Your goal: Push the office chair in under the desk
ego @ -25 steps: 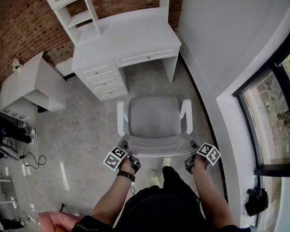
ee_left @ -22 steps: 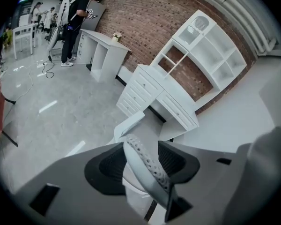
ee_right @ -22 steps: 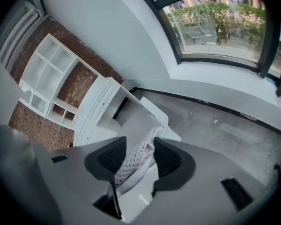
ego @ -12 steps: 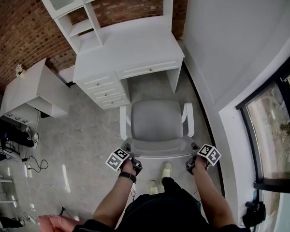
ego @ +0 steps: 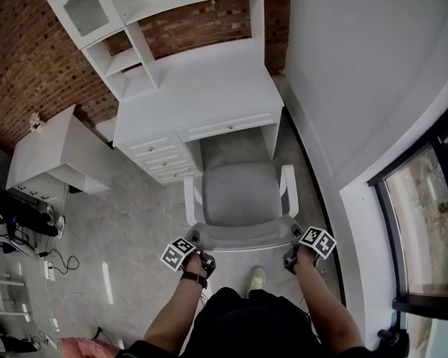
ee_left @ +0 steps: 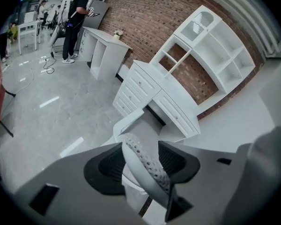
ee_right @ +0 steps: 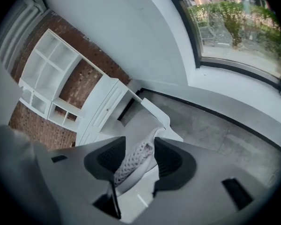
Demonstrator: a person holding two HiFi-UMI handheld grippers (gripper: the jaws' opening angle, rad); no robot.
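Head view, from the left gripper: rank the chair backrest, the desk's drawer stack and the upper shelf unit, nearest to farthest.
From the left gripper:
1. chair backrest: its left end is in this gripper's grip.
2. drawer stack: ahead, under the left side of the desk.
3. upper shelf unit: on the desktop's back edge, against the brick wall.

The office chair [ego: 239,192] has rolled up the frame toward the desk [ego: 201,95], and the strip of bare floor [ego: 235,146] between the seat's front edge and the desk's drawer has shrunk to a narrow band. The armrest tips now sit just below the desk's right leg [ego: 271,142]. Only one shoe [ego: 257,278] shows behind the backrest, where two showed earlier
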